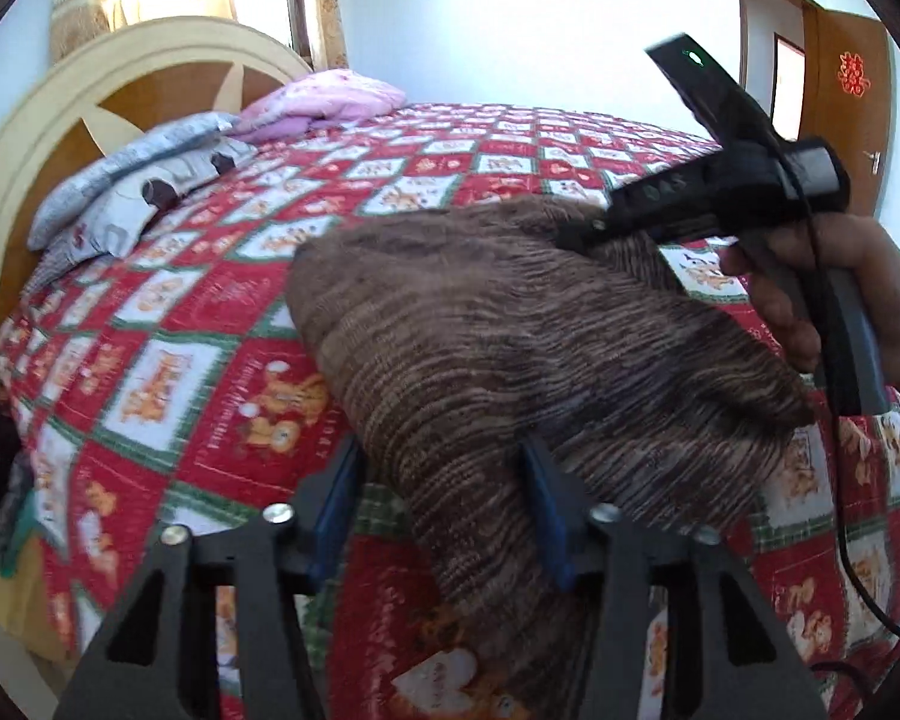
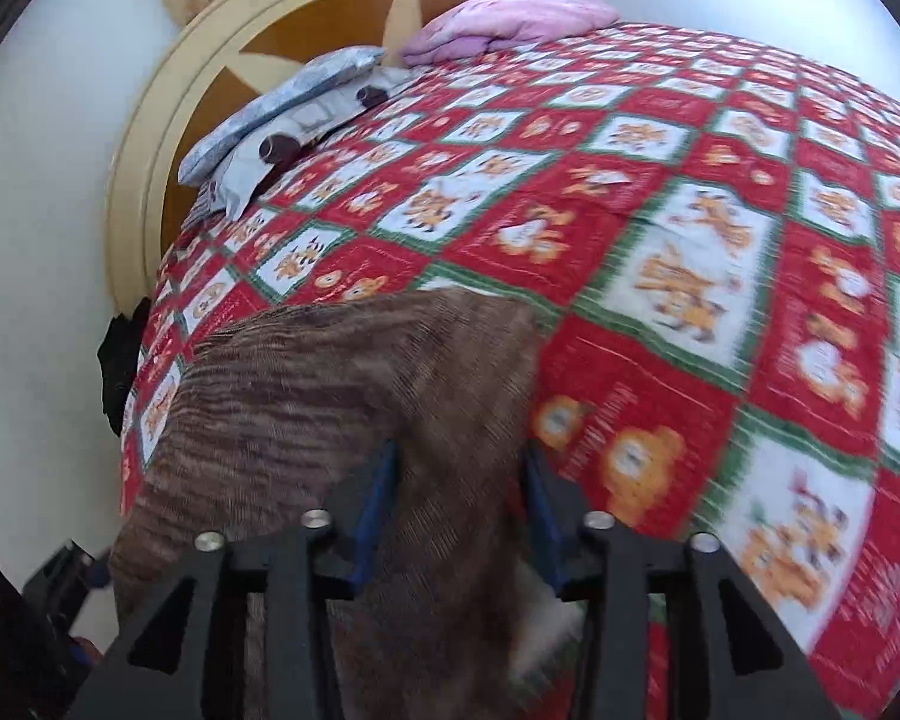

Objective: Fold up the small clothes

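The brown striped knit garment (image 1: 510,354) lies on the bed (image 1: 180,360), over the red, white and green patchwork quilt (image 2: 690,300), partly raised off it.

Left hand-held gripper (image 1: 444,516): the two blue-padded fingers (image 1: 336,498) stand apart, with a fold of the garment running between them. Whether the pads press the cloth cannot be told.

Right hand-held gripper (image 2: 459,516): the blue fingers (image 2: 378,504) stand apart, and the garment passes between them (this view is motion-blurred). In the left wrist view, its black body sits at the garment's far edge, nose touching the knit, held by the person's right hand (image 1: 810,300).

At the head of the bed: a grey patterned pillow (image 1: 150,180), pink folded bedding (image 1: 324,102), and the curved wooden headboard (image 1: 90,96).
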A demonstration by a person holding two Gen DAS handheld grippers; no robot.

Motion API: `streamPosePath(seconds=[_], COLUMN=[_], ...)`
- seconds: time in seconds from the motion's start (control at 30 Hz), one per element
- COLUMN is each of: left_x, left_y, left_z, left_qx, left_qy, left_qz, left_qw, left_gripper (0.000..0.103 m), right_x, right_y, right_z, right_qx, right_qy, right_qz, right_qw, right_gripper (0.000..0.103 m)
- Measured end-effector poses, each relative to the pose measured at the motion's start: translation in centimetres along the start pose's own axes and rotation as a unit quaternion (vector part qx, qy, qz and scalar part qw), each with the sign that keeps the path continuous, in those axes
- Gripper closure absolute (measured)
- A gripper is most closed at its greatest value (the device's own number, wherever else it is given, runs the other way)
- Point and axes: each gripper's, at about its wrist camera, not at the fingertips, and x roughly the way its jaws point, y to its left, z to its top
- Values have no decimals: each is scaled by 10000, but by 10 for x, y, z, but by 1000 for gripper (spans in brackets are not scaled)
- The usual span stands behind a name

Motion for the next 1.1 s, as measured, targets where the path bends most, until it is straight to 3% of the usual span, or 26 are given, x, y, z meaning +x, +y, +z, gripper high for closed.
streamPosePath(seconds=[0.03, 0.13, 0.23, 0.37, 0.43, 0.47, 0.5, 0.53, 0.6, 0.73, 0.87, 1.1], left_x=[-6, -28, -33, -10, 7, 15, 23, 32, 39, 40, 43, 41], left_y=[0, 4, 12, 28, 32, 31, 30, 30, 28, 28, 36, 34], left_z=[0, 0, 11, 34, 40, 40, 40, 40, 36, 27, 23, 24], left_qx=[49, 140, 239, 105, 70, 72, 92, 105, 78, -66, -312, -348], left_qy=[-73, -445, -775, -830, -704, -642, -555, -417, -276, -270, -265, -183], left_qz=[34, 257, 648, 879, 932, 995, 1050, 1063, 1050, 1040, 961, 1011], left_qw=[10000, 9986, 9946, 9926, 9931, 9929, 9929, 9934, 9941, 9942, 9945, 9941], left_gripper=[44, 24, 18, 14, 13, 13, 13, 13, 13, 6, 0, 0], right_x=[-14, -58, -88, -83, -70, -66, -62, -62, -66, -61, -59, -63], right_y=[-3, -6, 10, 39, 46, 44, 38, 31, 16, 6, 0, 11], right_z=[-6, -32, -71, -110, -122, -126, -127, -129, -131, -143, -143, -149], right_qx=[-1, 50, -214, -628, -806, -755, -580, -346, 109, 360, 573, 451], right_qy=[-102, -203, -145, 147, 222, 239, 312, 332, 375, 688, 683, 491], right_qz=[-13, 300, 566, 655, 286, 72, -31, 43, 362, 481, 593, 261], right_qw=[9999, 9993, 9981, 9958, 9961, 9968, 9978, 9988, 9986, 9958, 9943, 9974], right_gripper=[59, 58, 56, 56, 57, 62, 91, 100, 100, 100, 100, 100])
